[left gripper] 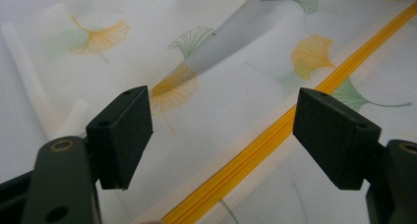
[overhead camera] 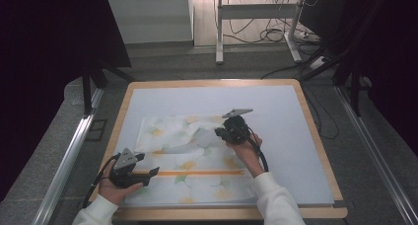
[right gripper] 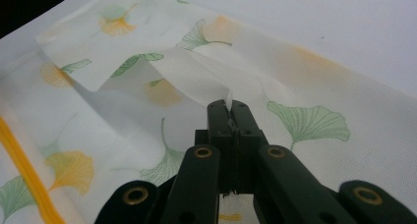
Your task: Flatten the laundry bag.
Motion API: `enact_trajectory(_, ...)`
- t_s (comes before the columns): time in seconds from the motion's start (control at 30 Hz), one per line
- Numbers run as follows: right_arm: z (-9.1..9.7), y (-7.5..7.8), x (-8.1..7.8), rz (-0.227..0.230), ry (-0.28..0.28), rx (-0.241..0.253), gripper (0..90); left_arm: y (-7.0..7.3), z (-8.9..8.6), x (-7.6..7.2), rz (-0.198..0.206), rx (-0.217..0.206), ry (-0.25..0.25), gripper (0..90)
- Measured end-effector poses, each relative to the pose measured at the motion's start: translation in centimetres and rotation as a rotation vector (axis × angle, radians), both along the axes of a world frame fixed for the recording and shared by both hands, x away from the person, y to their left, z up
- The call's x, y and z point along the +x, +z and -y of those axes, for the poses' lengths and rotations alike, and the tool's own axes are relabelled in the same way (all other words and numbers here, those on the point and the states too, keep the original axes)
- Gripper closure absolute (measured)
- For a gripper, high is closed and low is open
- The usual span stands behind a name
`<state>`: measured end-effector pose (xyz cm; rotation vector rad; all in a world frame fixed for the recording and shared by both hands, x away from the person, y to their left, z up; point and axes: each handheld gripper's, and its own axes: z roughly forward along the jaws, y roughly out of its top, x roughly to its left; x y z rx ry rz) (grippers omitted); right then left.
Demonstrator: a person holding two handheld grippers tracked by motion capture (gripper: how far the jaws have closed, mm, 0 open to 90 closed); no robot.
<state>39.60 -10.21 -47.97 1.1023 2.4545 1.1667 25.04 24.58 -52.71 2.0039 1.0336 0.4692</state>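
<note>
A white mesh bag printed with green and orange ginkgo leaves lies flat on the table, with an orange zipper across it. My right gripper is shut on a folded-over flap of the bag, pinching the thin fabric edge between its jaws. My left gripper hovers open over the bag's near left part. In the left gripper view its two black pads stand wide apart above the fabric, the zipper running between them.
The bag rests on a pale blue mat on a wooden-edged table. Bare mat lies to the right and behind. A metal stand and cables are on the floor beyond the table.
</note>
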Motion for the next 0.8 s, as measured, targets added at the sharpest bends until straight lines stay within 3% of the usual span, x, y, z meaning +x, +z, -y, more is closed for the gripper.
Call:
enact_trajectory(0.27,0.2,-0.7,1.2,-0.018,-0.014,0.009,88.8,0.0,0.0,0.0,-0.003,0.0,-0.001,22.4)
enact_trajectory(0.8,2.4,-1.3,4.2,-0.046,-0.105,0.063,88.8,-0.1,0.1,0.1,-0.009,0.006,-0.005,22.4)
